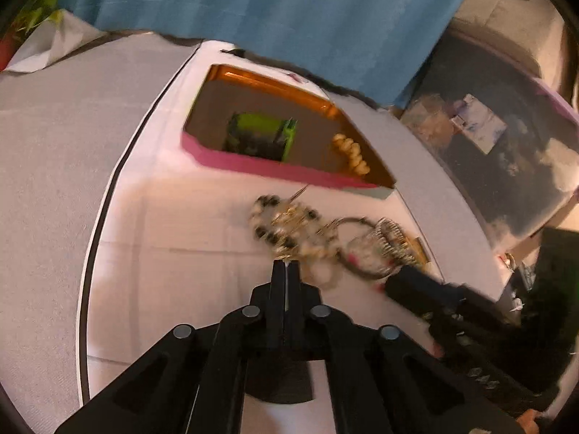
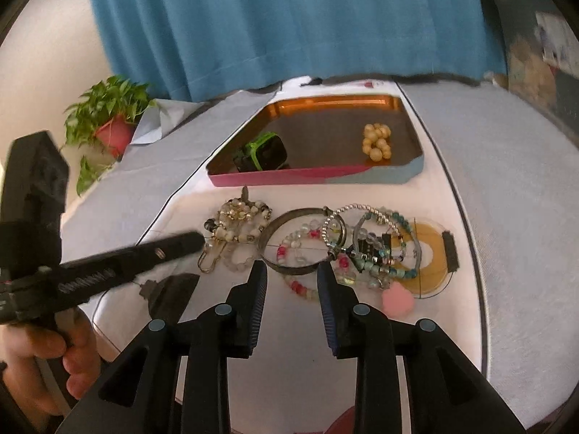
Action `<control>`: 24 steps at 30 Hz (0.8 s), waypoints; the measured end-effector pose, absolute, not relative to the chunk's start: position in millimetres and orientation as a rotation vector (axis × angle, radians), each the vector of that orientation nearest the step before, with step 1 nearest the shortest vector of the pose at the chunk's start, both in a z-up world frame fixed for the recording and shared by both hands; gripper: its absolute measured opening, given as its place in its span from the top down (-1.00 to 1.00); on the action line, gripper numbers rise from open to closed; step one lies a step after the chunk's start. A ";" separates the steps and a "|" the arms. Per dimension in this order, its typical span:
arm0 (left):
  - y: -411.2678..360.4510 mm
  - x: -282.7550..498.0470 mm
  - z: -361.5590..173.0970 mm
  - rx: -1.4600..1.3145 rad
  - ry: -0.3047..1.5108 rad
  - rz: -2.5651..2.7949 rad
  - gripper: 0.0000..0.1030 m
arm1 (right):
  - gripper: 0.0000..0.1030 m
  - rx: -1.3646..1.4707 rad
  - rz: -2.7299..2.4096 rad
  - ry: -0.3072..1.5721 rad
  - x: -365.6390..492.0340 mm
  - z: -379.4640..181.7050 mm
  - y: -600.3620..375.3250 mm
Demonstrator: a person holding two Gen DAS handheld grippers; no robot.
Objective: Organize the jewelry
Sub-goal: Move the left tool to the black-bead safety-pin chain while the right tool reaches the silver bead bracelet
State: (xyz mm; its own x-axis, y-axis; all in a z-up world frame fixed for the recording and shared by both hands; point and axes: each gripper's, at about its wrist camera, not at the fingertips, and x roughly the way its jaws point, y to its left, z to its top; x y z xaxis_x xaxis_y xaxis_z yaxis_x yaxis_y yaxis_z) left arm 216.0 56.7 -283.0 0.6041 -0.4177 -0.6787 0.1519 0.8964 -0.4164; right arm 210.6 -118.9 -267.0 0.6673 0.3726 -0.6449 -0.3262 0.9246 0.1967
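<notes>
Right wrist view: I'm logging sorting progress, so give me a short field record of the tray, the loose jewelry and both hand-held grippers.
tray: pink-fronted, open, beyond the jewelry
in tray: green watch; gold bead bracelet
loose jewelry: pile on the white cloth, including a metal bangle and a pearl bracelet
left hand-held gripper: shut, tip at the pile's near edge; whether it pinches anything is unclear
right hand-held gripper: open, straddling the bangle's near rim
</notes>
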 end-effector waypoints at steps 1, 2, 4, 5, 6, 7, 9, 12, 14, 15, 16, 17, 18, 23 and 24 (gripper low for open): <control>58.1 215.0 -284.7 -0.345 0.861 -0.344 0.97 | 0.41 0.063 0.398 0.736 209.4 -265.8 -118.8; 59.7 215.1 -285.5 -0.355 0.863 -0.346 0.90 | 0.41 0.068 0.399 0.730 208.6 -264.4 -119.8; 61.9 216.7 -286.4 -0.375 0.867 -0.354 0.89 | 0.41 0.100 0.414 0.727 208.9 -261.9 -122.5; 62.8 217.0 -286.3 -0.381 0.868 -0.351 0.89 | 0.41 0.114 0.423 0.728 209.8 -261.2 -122.9; 63.8 217.1 -286.0 -0.392 0.866 -0.346 0.87 | 0.41 0.122 0.426 0.729 210.8 -260.7 -122.9; 64.3 217.5 -285.4 -0.401 0.864 -0.350 0.76 | 0.41 0.126 0.434 0.730 211.9 -260.6 -122.0; 64.2 219.0 -283.7 -0.404 0.856 -0.356 0.57 | 0.41 0.124 0.452 0.732 214.0 -260.2 -118.3; 59.7 223.8 -281.6 -0.387 0.845 -0.367 0.40 | 0.41 0.109 0.466 0.732 216.2 -260.5 -112.9; 57.6 226.7 -281.5 -0.375 0.840 -0.362 0.40 | 0.41 0.102 0.461 0.733 217.9 -261.0 -111.7; 53.9 227.4 -280.6 -0.343 0.836 -0.357 0.40 | 0.41 0.100 0.456 0.732 218.9 -261.2 -112.1; 48.2 227.3 -279.3 -0.294 0.832 -0.348 0.41 | 0.41 0.104 0.449 0.731 220.4 -260.9 -113.7; 44.4 226.8 -278.5 -0.257 0.829 -0.338 0.47 | 0.41 0.112 0.446 0.730 222.0 -260.5 -115.9; 39.6 226.3 -278.5 -0.209 0.828 -0.322 0.53 | 0.41 0.115 0.442 0.728 223.6 -259.8 -118.1; 63.1 231.8 -282.5 -0.336 0.867 -0.331 0.84 | 0.41 0.093 0.384 0.706 227.4 -252.4 -136.0; 67.6 231.5 -282.8 -0.359 0.872 -0.329 0.84 | 0.41 0.085 0.371 0.705 227.9 -251.5 -140.0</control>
State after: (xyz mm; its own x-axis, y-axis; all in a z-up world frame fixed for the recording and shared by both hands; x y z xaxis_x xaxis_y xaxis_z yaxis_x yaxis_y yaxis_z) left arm 231.5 67.6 -282.8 0.6004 -0.4209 -0.6800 0.1331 0.8910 -0.4340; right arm 227.9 -140.0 -251.5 0.6994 0.3613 -0.6166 -0.3045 0.9312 0.2002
